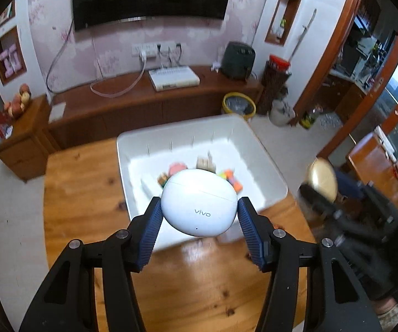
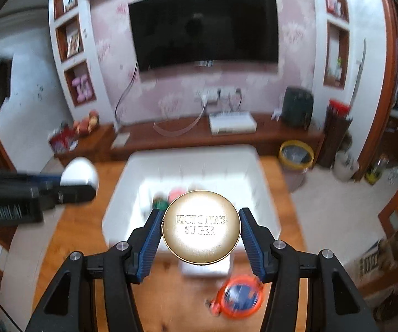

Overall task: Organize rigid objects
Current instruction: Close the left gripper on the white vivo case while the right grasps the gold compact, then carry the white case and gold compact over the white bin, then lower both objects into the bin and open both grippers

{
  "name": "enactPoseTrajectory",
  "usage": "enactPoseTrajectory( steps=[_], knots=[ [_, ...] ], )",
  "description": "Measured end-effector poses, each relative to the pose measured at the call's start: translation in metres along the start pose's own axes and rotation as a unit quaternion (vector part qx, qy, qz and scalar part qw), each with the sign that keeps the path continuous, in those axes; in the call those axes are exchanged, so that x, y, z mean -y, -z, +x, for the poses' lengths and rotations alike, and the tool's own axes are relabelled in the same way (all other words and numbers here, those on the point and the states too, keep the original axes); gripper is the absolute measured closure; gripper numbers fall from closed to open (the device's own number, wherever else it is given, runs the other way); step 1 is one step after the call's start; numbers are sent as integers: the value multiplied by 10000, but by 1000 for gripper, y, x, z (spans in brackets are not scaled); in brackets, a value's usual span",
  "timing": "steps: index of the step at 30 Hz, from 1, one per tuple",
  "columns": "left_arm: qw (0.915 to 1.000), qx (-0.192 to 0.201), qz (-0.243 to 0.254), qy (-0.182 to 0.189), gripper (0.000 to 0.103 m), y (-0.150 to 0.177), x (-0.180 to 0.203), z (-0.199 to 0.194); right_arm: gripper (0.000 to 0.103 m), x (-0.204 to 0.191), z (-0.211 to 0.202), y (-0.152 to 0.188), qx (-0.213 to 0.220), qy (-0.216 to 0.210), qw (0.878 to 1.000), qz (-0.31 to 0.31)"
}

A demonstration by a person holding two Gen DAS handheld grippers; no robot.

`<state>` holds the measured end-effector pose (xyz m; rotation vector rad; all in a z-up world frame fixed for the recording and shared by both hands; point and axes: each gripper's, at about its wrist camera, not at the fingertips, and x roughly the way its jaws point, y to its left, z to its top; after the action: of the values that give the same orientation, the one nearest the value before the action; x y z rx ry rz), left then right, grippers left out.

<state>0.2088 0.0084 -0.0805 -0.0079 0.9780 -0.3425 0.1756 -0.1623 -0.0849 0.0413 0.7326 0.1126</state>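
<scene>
— Earbud case [image 1: 199, 202], white, clamped between left gripper [image 1: 199, 215] pads; gold compact [image 2: 201, 228] pinched in right gripper [image 2: 201, 235]. Both held above the near edge of the white bin [image 1: 268, 166].
— Why aloft?
— Likely for dropping in. Already inside, far end: colourful small items [image 1: 228, 178], blurred.

Bin [image 1: 265, 166]: on my table [image 1: 82, 193], toys [image 1: 228, 178] inside.
Earbud case [image 1: 199, 204]: between my left gripper [image 1: 199, 213] pads, above the bin.
Round tin [image 2: 201, 227]: between my right gripper [image 2: 201, 229] pads.
Tape measure [image 2: 239, 296]: on the table, before the bin.
</scene>
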Motion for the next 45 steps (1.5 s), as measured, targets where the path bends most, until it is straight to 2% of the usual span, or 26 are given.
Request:
enactPoseTrajectory(
  steps=[5, 8, 11, 13, 19, 25, 36, 39, 41, 42, 43, 45],
  knots=[
    [9996, 236, -67, -142, 44, -26, 0, 1, 47, 12, -10, -63, 459, 174, 9988, 53],
    [9992, 262, -100, -280, 44, -34, -3, 14, 47, 19, -2, -87, 483, 296, 9983, 127],
    [9988, 111, -174, -434, 44, -36, -9, 38, 47, 22, 20, -99, 347, 329, 9988, 101],
    [9982, -76, -245, -537, 44, -34, -13, 58, 47, 22, 35, -95, 207, 343, 9992, 45],
    [9931, -757, -427, -788, 44, -14, -24, 116, 47, 22, 100, -65, -597, 375, 9975, -18],
    [9868, -1223, -417, -977, 44, 7, -23, 150, 47, 20, 157, -19, -1523, 423, 9871, -241],
    [9750, -1769, -322, -1305, 44, 31, -30, 188, 46, 12, 198, 26, -2436, 495, 9654, -786],
    [9724, -1880, -323, -1342, 43, 35, -30, 190, 41, 10, 200, 33, -2558, 483, 9612, -910],
    [9727, -1868, -314, -1340, 33, 36, -28, 188, 30, 9, 197, 35, -2503, 524, 9618, -972],
    [9733, -1841, -283, -1341, 21, 36, -27, 186, 30, 9, 194, 35, -2452, 543, 9627, -1004],
    [9744, -1799, -249, -1326, 15, 35, -25, 183, 30, 8, 192, 35, -2423, 556, 9632, -1022],
    [9766, -1699, -170, -1310, 15, 33, -21, 177, 30, 8, 188, 35, -2391, 555, 9638, -1039]
  ],
)
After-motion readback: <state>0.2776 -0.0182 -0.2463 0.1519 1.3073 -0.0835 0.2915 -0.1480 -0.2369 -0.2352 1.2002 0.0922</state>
